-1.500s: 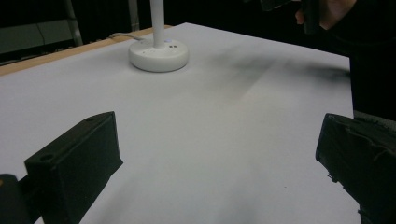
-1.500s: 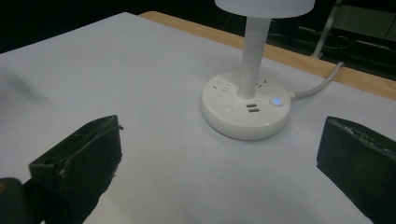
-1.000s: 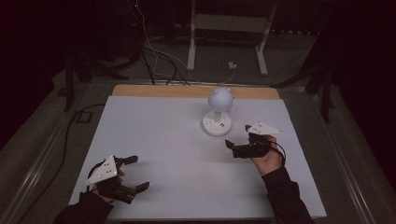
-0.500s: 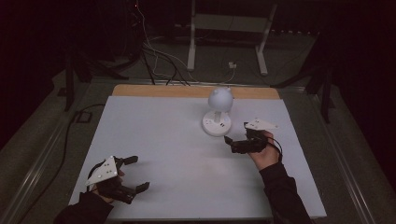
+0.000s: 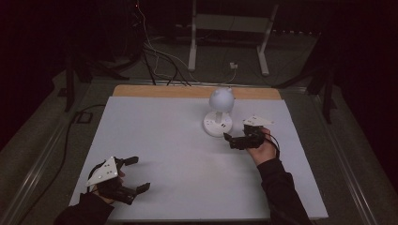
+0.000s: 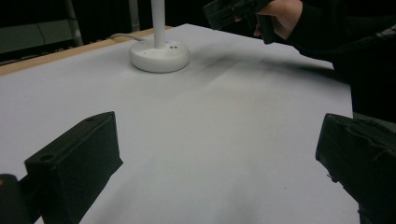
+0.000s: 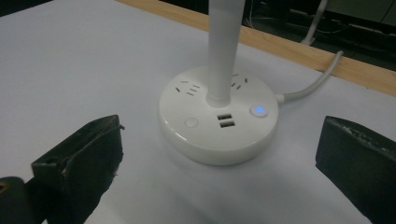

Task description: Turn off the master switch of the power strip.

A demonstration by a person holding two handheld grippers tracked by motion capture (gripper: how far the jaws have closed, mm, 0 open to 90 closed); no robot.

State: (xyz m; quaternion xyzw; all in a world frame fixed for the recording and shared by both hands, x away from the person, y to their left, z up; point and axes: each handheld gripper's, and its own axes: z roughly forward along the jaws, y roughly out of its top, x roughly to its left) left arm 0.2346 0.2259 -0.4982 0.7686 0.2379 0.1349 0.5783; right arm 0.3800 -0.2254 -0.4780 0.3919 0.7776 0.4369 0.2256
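Note:
A white desk lamp stands at the back right of the table, with a round base [image 5: 217, 125] and a ball-shaped head [image 5: 220, 99]. My right gripper [image 5: 231, 140] is open just right of the base, pointing at it. In the right gripper view the base [image 7: 218, 126] lies between the wide-apart jaws, a little beyond them, with a lit blue button [image 7: 259, 110], a round white button [image 7: 191, 122], two USB ports [image 7: 226, 120] and the stem [image 7: 224, 46]. My left gripper [image 5: 135, 174] is open and empty at the near left. Its view shows the lamp base [image 6: 159, 55] far off.
A white sheet [image 5: 159, 140] covers the table, with a wooden strip [image 5: 159, 91] along the far edge. The lamp's white cable [image 7: 308, 84] runs off over that strip. Beyond the table are floor cables [image 5: 159, 61] and a metal stand [image 5: 230, 28].
My right gripper has crept left toward the lamp base. The left gripper has stayed where it was.

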